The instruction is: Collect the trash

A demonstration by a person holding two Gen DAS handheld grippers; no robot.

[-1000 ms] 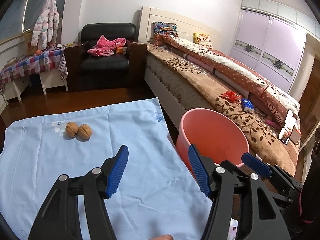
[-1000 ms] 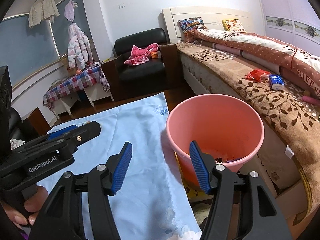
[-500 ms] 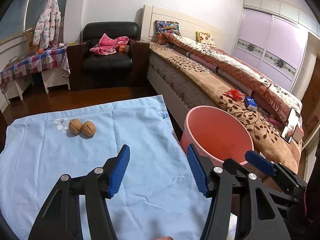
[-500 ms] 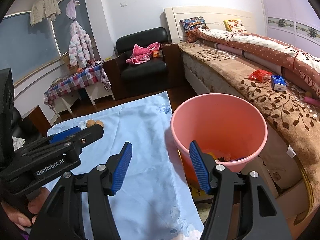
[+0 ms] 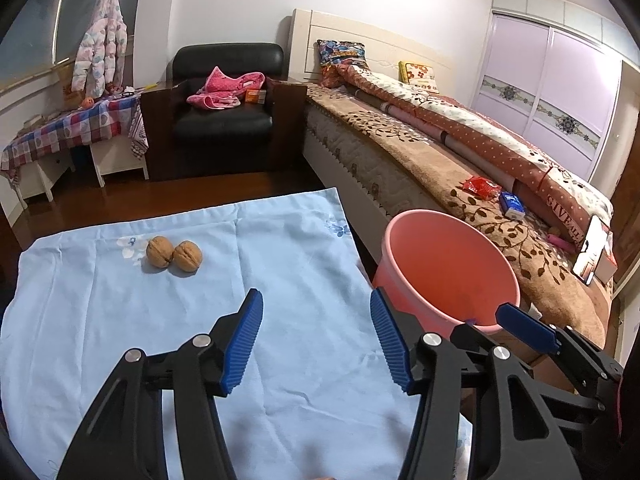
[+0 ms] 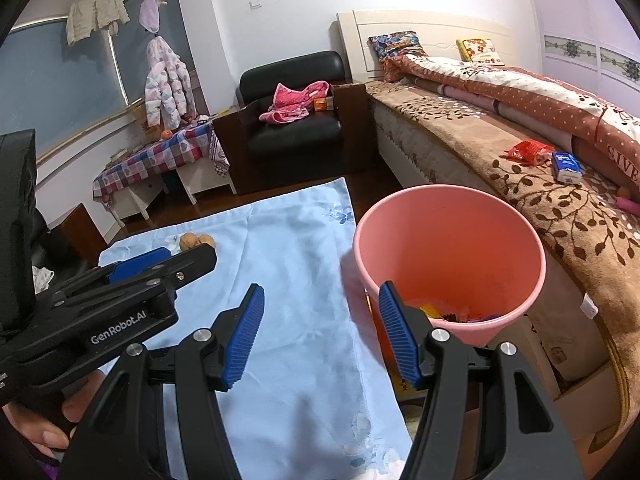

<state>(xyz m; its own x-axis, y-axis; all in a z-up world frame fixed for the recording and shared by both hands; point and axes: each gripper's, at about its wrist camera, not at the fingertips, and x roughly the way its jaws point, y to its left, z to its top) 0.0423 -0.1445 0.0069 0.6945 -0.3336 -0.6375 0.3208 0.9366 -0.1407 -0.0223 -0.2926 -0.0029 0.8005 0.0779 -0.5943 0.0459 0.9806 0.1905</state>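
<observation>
— Trash first: where is it, seen from the grippers?
— Left gripper hangs over the near part of the light blue cloth, its jaws closing with nothing between them. Right gripper stands wide apart and empty, one finger over the cloth's right edge, the other in front of the pink bucket's near rim.
— And the trash itself?
— Wrappers, orange, yellow and purple, lie at the bottom of the bucket; I cannot count them. The bucket stands just off the cloth's right edge, between it and the bed.
— Anything on the cloth?
— Two walnuts, brown and wrinkled, touching each other near the far left corner. Nothing lies between them and the left gripper.
— Around that?
— On the bed's brown blanket: one red packet and one blue-and-white tissue pack, side by side. Beyond the cloth's far edge stands one black armchair with pink clothing on it.
</observation>
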